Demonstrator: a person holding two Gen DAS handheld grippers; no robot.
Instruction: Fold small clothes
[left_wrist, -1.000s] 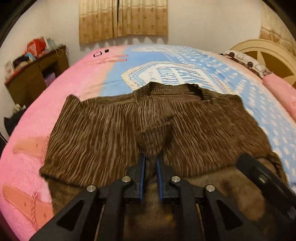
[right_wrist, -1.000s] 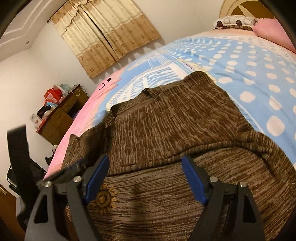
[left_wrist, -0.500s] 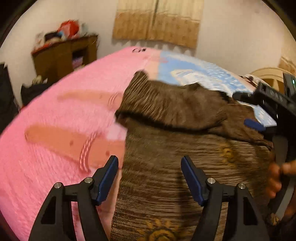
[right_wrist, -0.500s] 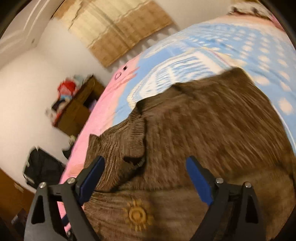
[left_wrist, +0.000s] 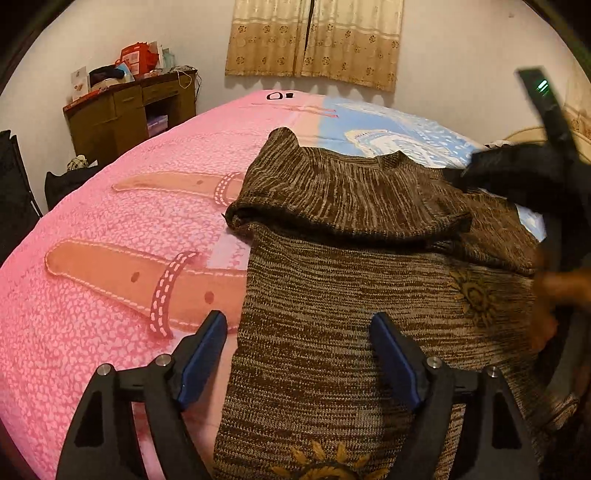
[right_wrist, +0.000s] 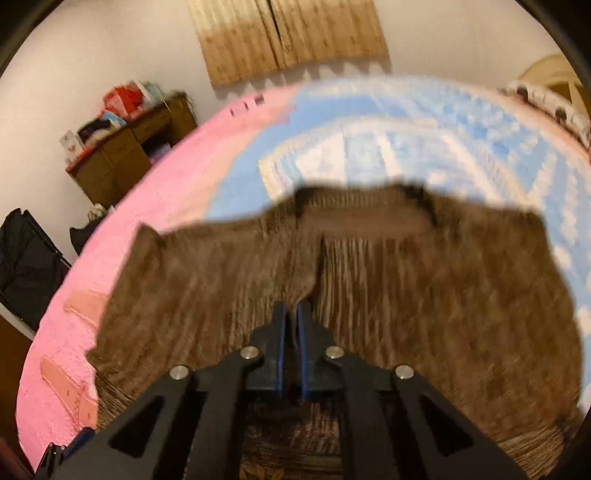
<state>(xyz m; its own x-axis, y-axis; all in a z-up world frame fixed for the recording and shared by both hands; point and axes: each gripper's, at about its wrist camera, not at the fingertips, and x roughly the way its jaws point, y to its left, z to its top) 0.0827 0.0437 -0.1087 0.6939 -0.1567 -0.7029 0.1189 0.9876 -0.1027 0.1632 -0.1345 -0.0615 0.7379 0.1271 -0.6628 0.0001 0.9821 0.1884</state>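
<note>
Brown knit sweater (left_wrist: 351, 295) lies on the bed (left_wrist: 122, 236), straddling the line where the pink part of the cover meets the blue part; collar end toward the curtain (left_wrist: 314, 40) on the far wall; both sleeves folded in across the body, so an upper layer lies over the chest.

Left gripper (left_wrist: 297, 354): jaws opening, blue pads wide apart, nothing pinched; it hovers at the near end of the sweater, its right-hand pad over the knit, its left-hand pad over the pink cover just beside the sweater's edge; an embroidered sun motif (left_wrist: 474, 295) shows on the sweater's right part, a second one at the near hem.

Right gripper (right_wrist: 290, 317): jaws clenched together, tips at the centre of the sweater where the two folded sleeves meet; a bit of brown knit looks caught between the pads, though the picture is blurred. In the left wrist view this gripper is a dark blur over the sweater's right side, with the person's hand (left_wrist: 550, 295) below it at the sweater's right edge.

Wooden dresser (left_wrist: 129, 110) against the wall left of the sweater, clutter on top; dark bag (right_wrist: 27, 266) on the floor left of the bed; headboard (right_wrist: 554, 74) far right of the sweater.
</note>
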